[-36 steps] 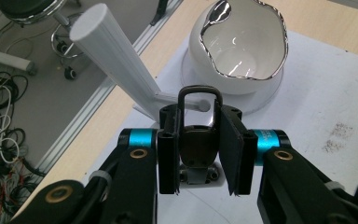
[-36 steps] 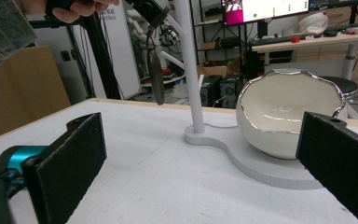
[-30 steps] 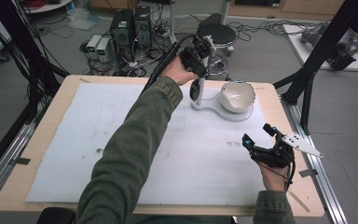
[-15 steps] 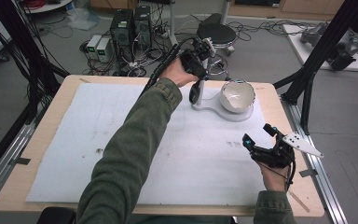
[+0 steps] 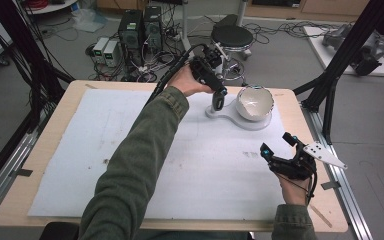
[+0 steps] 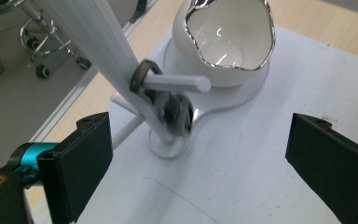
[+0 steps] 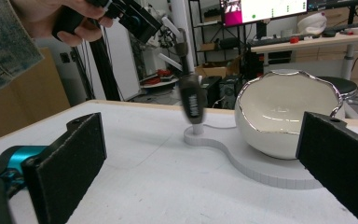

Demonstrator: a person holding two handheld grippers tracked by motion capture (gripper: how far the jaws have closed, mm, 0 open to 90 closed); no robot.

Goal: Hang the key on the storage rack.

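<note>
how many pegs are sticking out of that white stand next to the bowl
3 visible: on the white post, one peg points toward the bowl with a dark ring on it; two pegs point away lower down. More may be hidden.

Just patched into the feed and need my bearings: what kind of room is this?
Probably a robotics lab or workshop: computer towers and loose cables on the floor, a monitor on a desk behind, black rig frames around the table.

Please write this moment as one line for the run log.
left tongs: open, above stand | dark item: hanging on stand | bowl: on base | right tongs: open, idle
</note>
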